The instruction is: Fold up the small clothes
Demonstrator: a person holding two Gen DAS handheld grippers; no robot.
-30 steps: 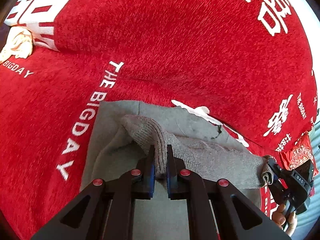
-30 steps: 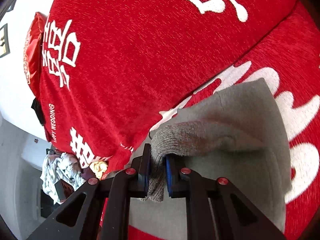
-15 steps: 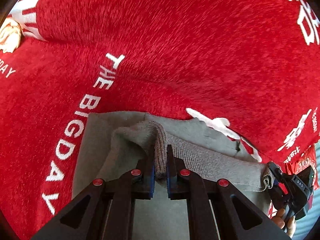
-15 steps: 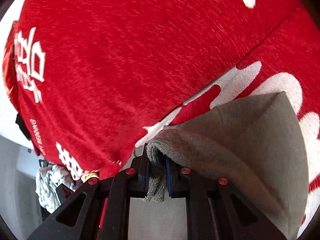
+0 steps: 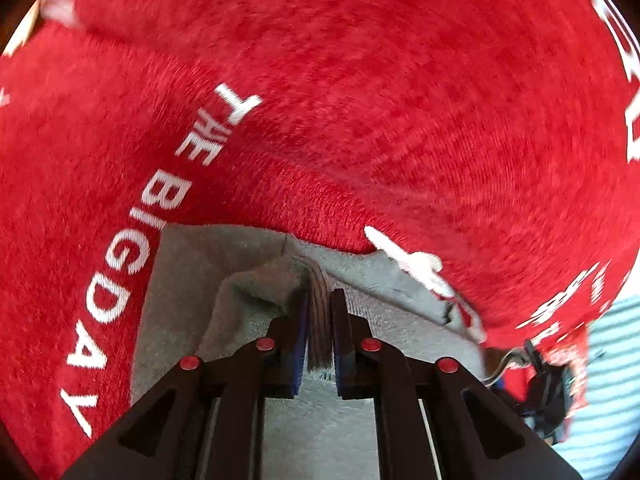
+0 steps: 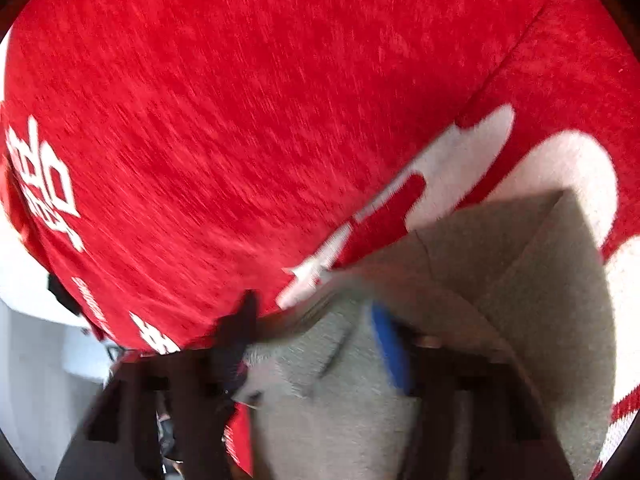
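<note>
the red cover [image 5: 360, 112] with white lettering fills both views; we read it as a plush cover over a bed or sofa, which one we cannot tell. on it lies the grey garment [image 5: 192, 280], a small knit piece, spread flat on the cover with its far edge close to the white print [image 6: 460, 160].

handling, our judgement: the garment looks light, soft and limp, with no stiffness of its own, so it will sag and drape wherever it is not supported. the plush cover likely grips it a little, so dragging may bunch it; lifting and laying should be cleaner. the ribbed band [image 5: 318, 320] is the thickest, firmest part and the best hold; a second hold belongs at the matching corner of the same edge so the fold stays square.

appearance: mid-grey, fine knit body, coarser brownish-grey ribbing at the band; in the right wrist view a diagonal crease [image 6: 532, 240] crosses the flat part.

left gripper [image 5: 319, 300]: fingers pressed together, pinching the ribbed band, which stands upright between the pads.

right gripper [image 6: 312, 340]: blurred; fingers are opening, spread wide, with grey knit lying between them and no pad pressing it that we can see. its blue pad [image 6: 390, 348] is clear of the cloth.
</note>
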